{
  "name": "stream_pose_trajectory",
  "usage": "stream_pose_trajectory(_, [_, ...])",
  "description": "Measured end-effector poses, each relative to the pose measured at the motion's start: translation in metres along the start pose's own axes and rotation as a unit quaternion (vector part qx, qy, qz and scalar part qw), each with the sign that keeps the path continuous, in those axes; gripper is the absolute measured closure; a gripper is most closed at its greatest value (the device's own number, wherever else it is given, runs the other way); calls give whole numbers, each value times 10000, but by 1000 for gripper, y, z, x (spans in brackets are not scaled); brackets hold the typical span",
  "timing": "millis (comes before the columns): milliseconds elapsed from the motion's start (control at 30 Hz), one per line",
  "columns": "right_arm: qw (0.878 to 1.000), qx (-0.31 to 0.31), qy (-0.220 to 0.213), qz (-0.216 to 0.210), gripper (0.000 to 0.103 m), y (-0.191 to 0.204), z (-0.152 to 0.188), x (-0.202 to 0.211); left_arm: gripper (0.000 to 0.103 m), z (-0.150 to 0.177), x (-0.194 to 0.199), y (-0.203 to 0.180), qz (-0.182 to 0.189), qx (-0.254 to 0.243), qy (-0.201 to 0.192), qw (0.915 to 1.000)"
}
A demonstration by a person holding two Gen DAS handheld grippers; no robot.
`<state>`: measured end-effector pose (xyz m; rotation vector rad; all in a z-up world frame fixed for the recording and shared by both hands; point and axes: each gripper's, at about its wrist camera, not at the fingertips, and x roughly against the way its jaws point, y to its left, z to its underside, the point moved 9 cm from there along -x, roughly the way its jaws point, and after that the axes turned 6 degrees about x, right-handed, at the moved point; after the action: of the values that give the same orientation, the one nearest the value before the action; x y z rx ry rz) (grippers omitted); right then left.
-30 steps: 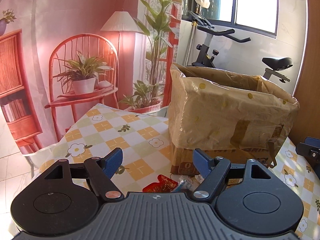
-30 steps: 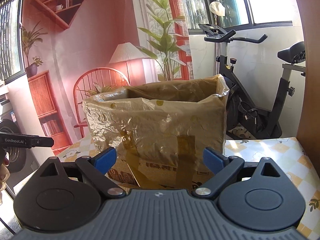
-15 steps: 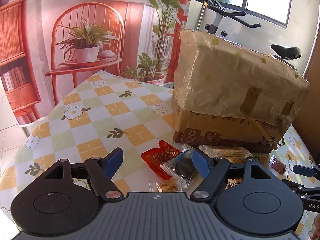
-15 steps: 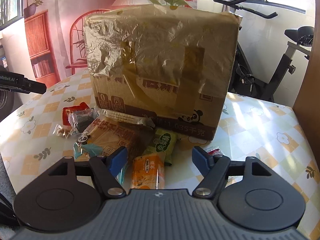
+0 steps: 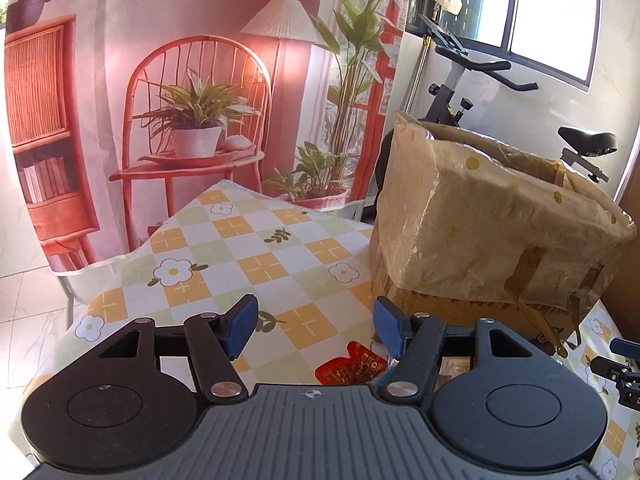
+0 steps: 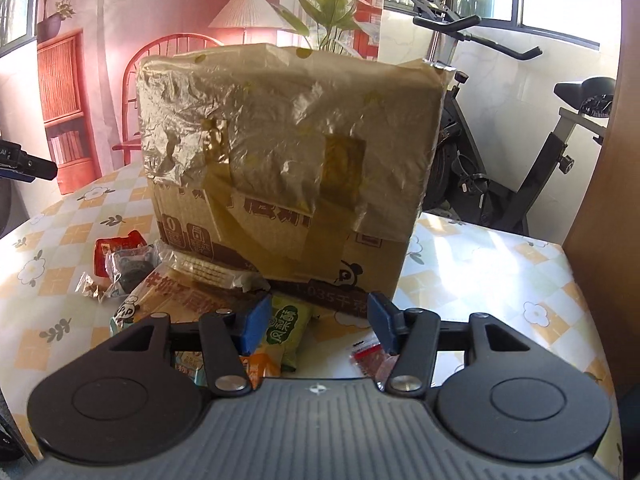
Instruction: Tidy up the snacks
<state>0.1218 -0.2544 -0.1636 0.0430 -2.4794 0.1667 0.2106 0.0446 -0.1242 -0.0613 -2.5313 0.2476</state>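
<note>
Your left gripper (image 5: 314,330) hovers over the checkered bench (image 5: 256,264), jaws closing, nothing between them; a red snack packet (image 5: 352,366) lies just below. Your right gripper (image 6: 316,326) has its jaws closing too, pads not pressing anything, with a green snack packet (image 6: 288,330) under the gap. Snacks lie piled on the bench against the plastic-lined cardboard box (image 6: 288,160).

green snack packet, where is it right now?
Right wrist view: the green snack packet lies on the table just in front of the cardboard box, low centre-left, by the tool's left blue pad, with an orange packet overlapping its near end.
</note>
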Motion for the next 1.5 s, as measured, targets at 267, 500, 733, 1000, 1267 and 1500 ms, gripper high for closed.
stream_pose_trajectory(267, [9999,38,119,108,45,-41,3,-24,37,-21,-10,-13,44,103,-219,9997])
stream_pose_trajectory(500, [9973,221,679,-159,45,-52,44,-62,42,4,-26,-29,48,366,88,9993])
stream_pose_trajectory(733, [9954,-123,826,-466,45,-58,66,-77,42,18,-34,-28,-144,167,244,9995])
stream_pose_trajectory(1000, [9955,-145,794,-496,43,-52,71,-73,42,46,-47,-2,-327,203,727,9966])
stream_pose_trajectory(1267, [9961,-624,619,-120,56,-57,73,-64,52,70,-57,18,-256,458,1190,9915])
stream_pose_trajectory(1500, [9961,-706,526,14,56,-64,74,-60,67,94,-66,9,-65,210,1528,9880])
